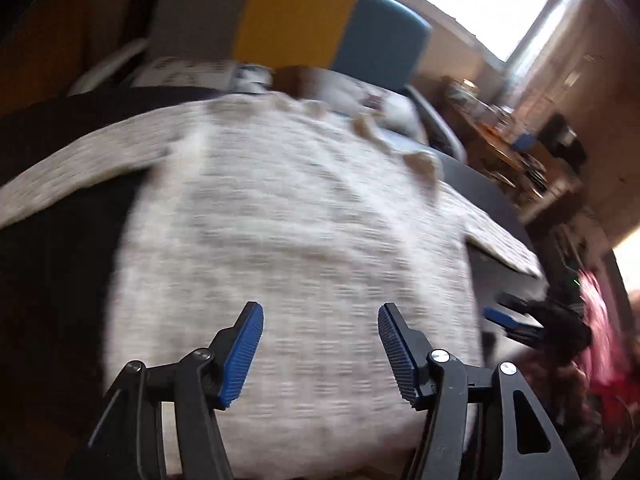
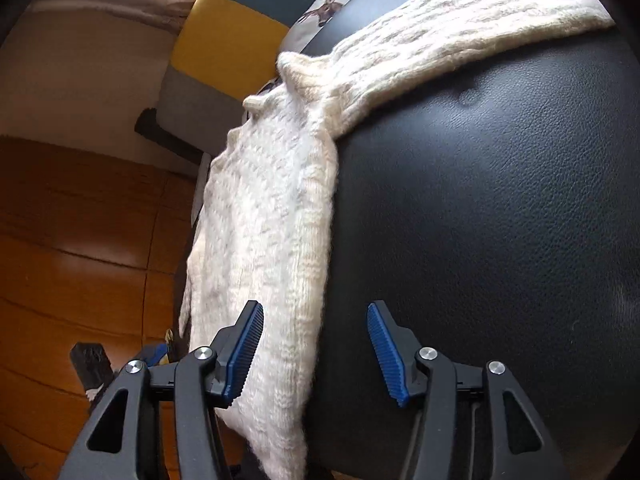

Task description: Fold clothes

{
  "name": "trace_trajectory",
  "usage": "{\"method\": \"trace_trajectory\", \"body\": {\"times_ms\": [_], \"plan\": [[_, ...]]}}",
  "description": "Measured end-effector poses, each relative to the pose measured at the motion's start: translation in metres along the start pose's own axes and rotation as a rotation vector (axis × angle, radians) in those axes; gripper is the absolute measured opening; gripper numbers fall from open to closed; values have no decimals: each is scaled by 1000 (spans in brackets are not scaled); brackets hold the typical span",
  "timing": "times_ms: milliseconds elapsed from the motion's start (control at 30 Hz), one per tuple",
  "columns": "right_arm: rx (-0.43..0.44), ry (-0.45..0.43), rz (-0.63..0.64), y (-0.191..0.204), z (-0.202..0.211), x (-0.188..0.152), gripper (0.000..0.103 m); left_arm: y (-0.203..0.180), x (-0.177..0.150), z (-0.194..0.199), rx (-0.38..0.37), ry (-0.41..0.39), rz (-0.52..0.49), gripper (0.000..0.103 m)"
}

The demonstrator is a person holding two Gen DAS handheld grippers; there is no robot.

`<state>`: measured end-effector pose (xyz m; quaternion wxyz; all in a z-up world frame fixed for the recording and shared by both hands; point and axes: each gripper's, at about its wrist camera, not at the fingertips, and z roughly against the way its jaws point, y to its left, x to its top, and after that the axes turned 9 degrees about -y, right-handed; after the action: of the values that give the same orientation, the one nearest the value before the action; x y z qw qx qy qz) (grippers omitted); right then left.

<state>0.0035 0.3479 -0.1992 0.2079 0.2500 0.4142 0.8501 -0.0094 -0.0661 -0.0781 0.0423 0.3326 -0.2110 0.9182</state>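
Sweater [image 1: 288, 216] flat on black seat [image 2: 500, 200]; left gripper [image 1: 320, 354] and right gripper [image 2: 315, 354] wide open, empty; next grab a sleeve [image 2: 460, 28].

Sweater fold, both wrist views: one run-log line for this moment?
stage: pre-grasp | sweater: spread flat on black leather surface, sleeves out | left gripper: open, over body | right gripper: open, at side edge
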Motion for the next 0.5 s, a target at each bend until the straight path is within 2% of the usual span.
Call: {"method": "trace_trajectory", "body": {"times_ms": [67,100,167,233,333,400,500], "plan": [[6,-43,-36,-8,9,6,56,-63,24,-38,-103,47,-120,61],[9,-64,-55,-12,14,9,56,-88,28,-55,-118,73,-170,61],[-37,-146,-27,-14,27,29,56,-136,35,-91,-143,126,-270,61],[-103,-224,20,-12,38,53,56,-172,37,-127,-129,186,-361,61],[-236,-288,237,7,52,88,56,-204,30,-164,-73,229,-494,61],[-372,-296,390,19,45,111,56,-217,21,-187,12,258,-592,61],[-567,-231,487,7,28,143,56,-230,7,-220,131,304,-706,61]]}}
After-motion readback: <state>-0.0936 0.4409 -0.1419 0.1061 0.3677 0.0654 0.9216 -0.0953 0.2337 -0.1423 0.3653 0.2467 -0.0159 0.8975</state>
